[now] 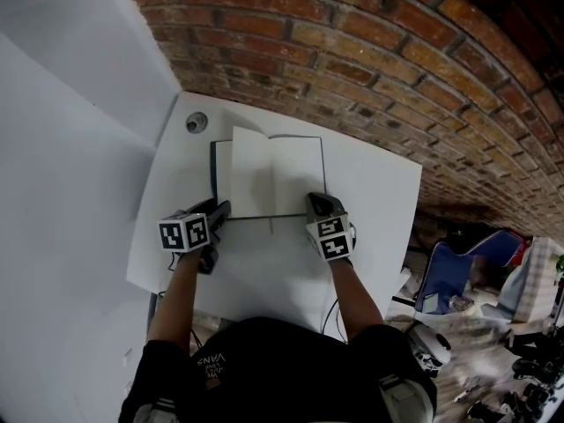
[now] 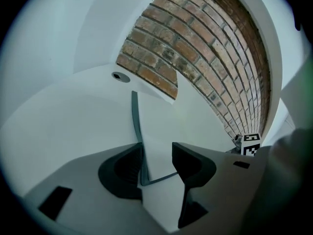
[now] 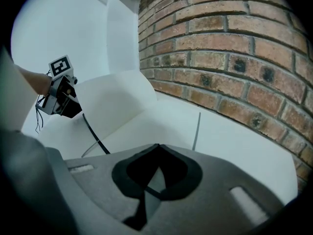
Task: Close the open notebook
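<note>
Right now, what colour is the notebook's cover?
Dark greenish-black cover, framing white pages; clearest in the left gripper view.

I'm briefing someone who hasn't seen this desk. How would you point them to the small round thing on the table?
Below the brick wall stands a white table. At its far left corner, beyond the open notebook, lies a small round grey disc. It is the only round thing on the tabletop and lies apart from the notebook.

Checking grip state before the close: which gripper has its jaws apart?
The left gripper: its jaws stand apart, with the dark cover edge of the notebook between them, not pinched. The right gripper has its jaws together at the tips.
</note>
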`<state>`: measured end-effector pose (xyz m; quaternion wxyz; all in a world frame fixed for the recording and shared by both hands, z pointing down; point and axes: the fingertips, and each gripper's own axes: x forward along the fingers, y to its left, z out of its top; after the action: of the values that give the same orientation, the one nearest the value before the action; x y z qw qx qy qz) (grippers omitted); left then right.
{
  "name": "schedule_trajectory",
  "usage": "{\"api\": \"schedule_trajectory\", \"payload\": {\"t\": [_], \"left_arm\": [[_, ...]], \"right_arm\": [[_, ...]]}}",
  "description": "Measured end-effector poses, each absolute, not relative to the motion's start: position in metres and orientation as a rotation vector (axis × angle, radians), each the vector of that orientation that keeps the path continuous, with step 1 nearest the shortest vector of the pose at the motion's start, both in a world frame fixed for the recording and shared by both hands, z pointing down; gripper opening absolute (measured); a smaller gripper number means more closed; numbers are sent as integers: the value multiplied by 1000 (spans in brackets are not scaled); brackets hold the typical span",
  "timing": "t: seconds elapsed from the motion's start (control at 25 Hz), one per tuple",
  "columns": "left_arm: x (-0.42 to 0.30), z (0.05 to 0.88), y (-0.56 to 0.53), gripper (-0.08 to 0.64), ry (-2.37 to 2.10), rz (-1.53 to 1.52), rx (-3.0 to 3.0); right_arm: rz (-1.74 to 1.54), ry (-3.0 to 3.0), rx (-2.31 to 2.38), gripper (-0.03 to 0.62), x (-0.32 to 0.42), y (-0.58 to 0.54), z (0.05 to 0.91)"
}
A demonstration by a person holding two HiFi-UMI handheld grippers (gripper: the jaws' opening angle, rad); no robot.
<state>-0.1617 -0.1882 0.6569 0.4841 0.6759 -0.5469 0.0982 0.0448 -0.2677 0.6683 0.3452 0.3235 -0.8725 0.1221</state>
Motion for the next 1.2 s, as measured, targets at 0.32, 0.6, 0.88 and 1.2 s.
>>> {"api": "schedule_trajectory", "payload": {"t": [0.32,0.6,0.88,1.2], "left_arm": [[-171,654,-187,83,-1353,129,1587],[-177,645,-187,28,-1345,0,1567],[-170,618,-189,23,-1302,-95,1619],[-152,584,-195,23,-1265,-156,1723]], "right_arm": [[324,-2268,835,-2,46,-268,668],[323,-2266,838,-2,46,-268,668],[328,-2266,838,-2,46,-267,668],[330,-2269,835,-3,49,-270,671]]}}
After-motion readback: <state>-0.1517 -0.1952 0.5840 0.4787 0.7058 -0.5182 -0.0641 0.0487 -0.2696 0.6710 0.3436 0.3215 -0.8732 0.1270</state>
